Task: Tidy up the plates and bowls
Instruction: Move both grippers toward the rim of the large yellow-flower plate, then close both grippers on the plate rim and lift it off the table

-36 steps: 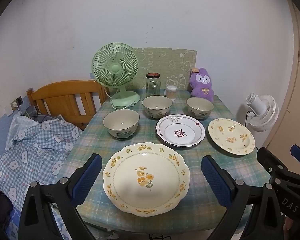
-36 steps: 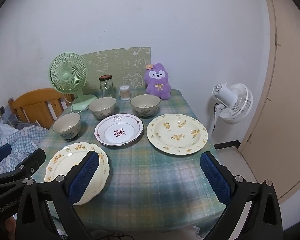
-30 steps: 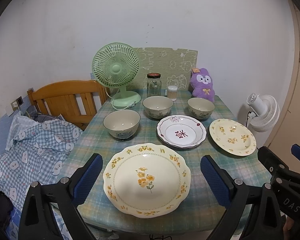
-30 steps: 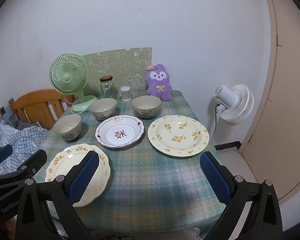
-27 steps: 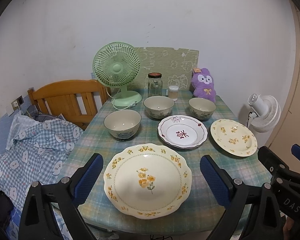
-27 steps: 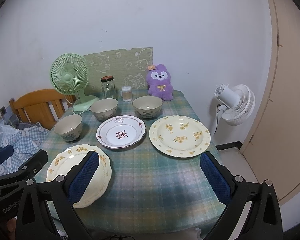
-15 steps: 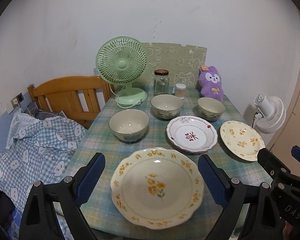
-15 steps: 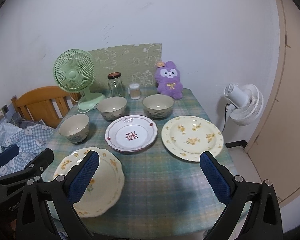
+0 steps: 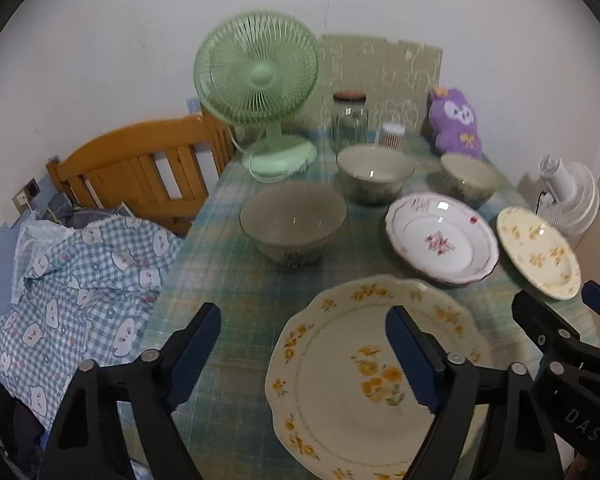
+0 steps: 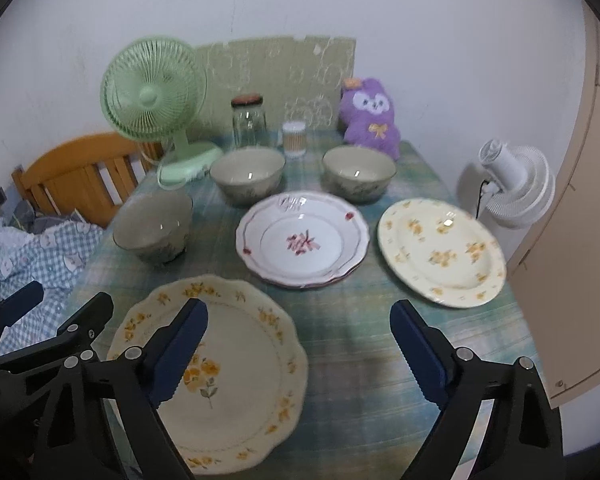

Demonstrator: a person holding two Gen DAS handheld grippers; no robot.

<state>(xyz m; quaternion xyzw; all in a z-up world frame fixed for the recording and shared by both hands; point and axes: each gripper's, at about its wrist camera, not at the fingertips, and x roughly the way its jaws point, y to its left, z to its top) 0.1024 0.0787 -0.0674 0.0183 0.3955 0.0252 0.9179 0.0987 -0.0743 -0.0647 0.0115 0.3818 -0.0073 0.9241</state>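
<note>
Both grippers have closed in on the tabletop (image 10: 352, 344) since a second ago — the crockery looms larger and blurs. The left gripper (image 9: 304, 344) now has its jaws narrowing, empty, straddling the near scalloped plate (image 9: 364, 384)'s 9 o'clock rim. The right gripper (image 10: 300, 344) is closing slightly too, holding nothing, that plate at its 8 o'clock. The red-patterned plate (image 10: 304, 240) sits at 12, the yellow-flowered plate (image 10: 440, 252) at 2, with 3 bowls (image 10: 247, 172) beyond. Likely the near plate gets grabbed first — stacking hasn't begun.

Both wrist views look steeply down, close over table (image 9: 236, 280); left sits leftward; share all dishes.
</note>
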